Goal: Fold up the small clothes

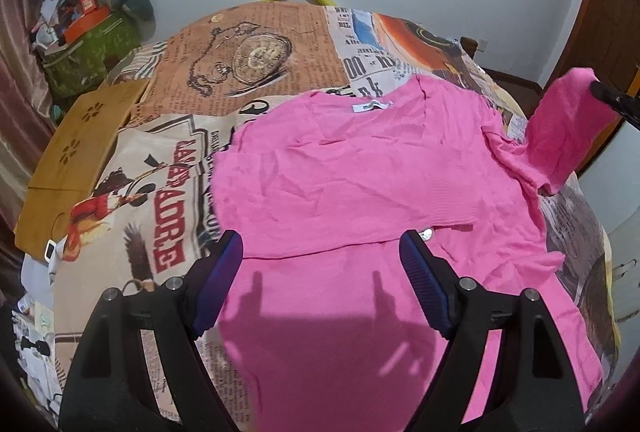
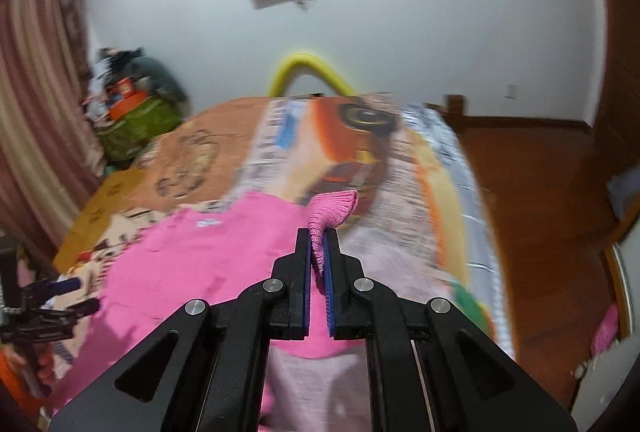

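Right gripper [image 2: 320, 232] pinching pink sweater [image 1: 360, 171] sleeve cuff [image 2: 334, 209], raised off bedspread [image 1: 280, 43]. Left gripper [image 1: 322, 256] spread, empty, above sweater's near hem. Sweater flat on bedspread. Risk: thin pinch slips; lifting sleeve drags unpinned body, rumpling fold.

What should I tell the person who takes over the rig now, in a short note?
Right gripper: shut on the sleeve cuff, lifted off the bed.
Left gripper: open, empty, over the sweater.
Sweater: flat on the bed, label up; the other sleeve looks folded across the body.
Left: lay the held sleeve over the body, then fold the sweater up.
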### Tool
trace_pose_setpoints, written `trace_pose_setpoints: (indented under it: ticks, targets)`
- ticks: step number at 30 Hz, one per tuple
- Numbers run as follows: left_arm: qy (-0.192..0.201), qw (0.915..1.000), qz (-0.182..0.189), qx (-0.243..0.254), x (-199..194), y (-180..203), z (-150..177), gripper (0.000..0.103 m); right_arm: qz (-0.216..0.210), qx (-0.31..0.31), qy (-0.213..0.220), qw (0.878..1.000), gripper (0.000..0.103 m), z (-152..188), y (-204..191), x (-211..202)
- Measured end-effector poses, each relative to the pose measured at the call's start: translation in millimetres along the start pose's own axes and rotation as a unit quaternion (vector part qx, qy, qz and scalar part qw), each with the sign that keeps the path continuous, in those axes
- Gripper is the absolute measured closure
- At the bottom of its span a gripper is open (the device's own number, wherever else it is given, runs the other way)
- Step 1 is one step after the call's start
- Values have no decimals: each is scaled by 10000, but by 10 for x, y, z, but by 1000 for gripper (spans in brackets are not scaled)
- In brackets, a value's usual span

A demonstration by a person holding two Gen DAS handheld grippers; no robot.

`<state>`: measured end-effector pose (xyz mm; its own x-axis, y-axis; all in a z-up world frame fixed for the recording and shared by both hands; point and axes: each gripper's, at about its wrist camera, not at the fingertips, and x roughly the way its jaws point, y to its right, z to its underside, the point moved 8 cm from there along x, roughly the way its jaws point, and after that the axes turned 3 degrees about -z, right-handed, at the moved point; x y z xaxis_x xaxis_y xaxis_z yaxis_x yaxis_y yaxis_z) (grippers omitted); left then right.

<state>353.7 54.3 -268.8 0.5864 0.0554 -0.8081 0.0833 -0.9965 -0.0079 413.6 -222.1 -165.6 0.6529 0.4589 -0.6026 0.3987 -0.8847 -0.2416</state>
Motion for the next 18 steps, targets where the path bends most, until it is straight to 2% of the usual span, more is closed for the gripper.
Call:
trace_pose_setpoints:
  ticks: [10,15,18]
  targets:
    - [-35,9996,111,-267,-71,-404,170,23,-832,-513,-370,9945,98,-6,-1282,638]
    - [-134,9993,90,-323,-29,-597,254,23,-1138,-541,-947,9875,96,220,-1626,1012]
    - [-160,9990,124,-395,3,-663,258,23,-1165,-612,-1021,9860,87,299,-1679,1033]
